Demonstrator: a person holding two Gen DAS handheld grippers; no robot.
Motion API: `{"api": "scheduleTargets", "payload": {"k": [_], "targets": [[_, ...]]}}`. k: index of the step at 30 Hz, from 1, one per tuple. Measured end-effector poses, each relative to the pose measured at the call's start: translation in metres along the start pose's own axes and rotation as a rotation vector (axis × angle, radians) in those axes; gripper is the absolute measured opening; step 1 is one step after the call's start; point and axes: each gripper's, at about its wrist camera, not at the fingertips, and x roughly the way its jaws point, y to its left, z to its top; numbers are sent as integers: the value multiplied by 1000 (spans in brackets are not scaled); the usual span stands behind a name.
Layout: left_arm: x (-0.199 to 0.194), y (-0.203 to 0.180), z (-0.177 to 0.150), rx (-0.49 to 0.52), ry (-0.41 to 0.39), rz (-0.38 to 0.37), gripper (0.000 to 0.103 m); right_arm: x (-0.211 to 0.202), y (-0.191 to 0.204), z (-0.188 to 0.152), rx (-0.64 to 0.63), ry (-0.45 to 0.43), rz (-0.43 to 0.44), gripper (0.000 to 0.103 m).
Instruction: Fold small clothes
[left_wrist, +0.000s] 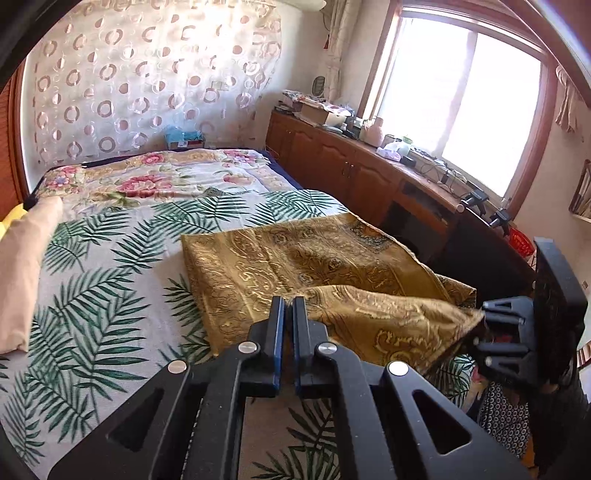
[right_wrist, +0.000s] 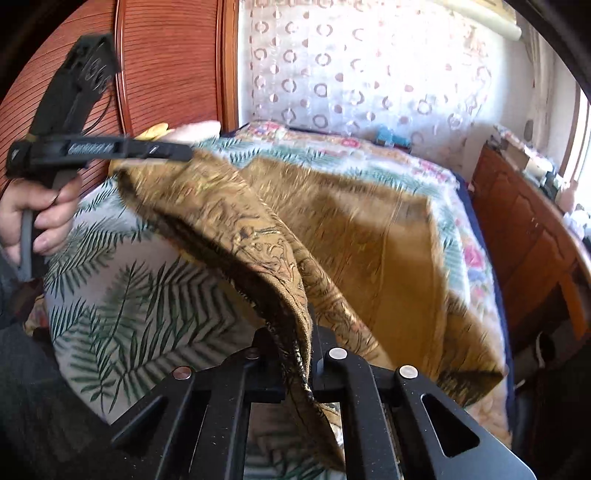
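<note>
- The right gripper (right_wrist: 295, 354) sits nearest in its own view, its two fingers pinched on a corner of the gold cloth (right_wrist: 280, 236); a dark, frayed hem hangs down between them.
- From the left wrist view, the left gripper (left_wrist: 288, 306) has its blue-padded fingers drawn nearly together with a thin gap, and whether they bite the cloth (left_wrist: 314, 266) is hard to tell there. The right wrist view shows its tips at the cloth's other near corner, which is lifted, so it appears to be clamped on it.
- The cloth is mustard gold with a woven paisley and scroll pattern in paler gold and dark outlines. Its underside looks plainer and more orange.
- Its near edge is raised between the two grippers, sagging in a fold; the far part lies flat on the bed.
- It rests on a white bedsheet (left_wrist: 110, 258) printed with green palm fronds, toward the bed's right edge.
- Farther off lies a floral quilt (left_wrist: 155, 177), then a curtain (left_wrist: 147, 81) with ring patterns.
</note>
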Motion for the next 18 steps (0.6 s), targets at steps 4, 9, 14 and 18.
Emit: {"api": "scheduleTargets", "payload": {"k": [4, 9, 14, 18], "targets": [[-11, 15, 3, -5, -35, 41, 9, 8, -8, 30, -13, -51, -30, 6], [-11, 35, 12, -7, -67, 89, 24, 31, -15, 68, -43, -77, -47, 6], [-3, 55, 24, 0, -85, 120, 42, 69, -21, 99, -94, -69, -36, 6], [13, 69, 31, 3, -64, 138, 65, 115, -36, 118, -117, -31, -16, 6]]}}
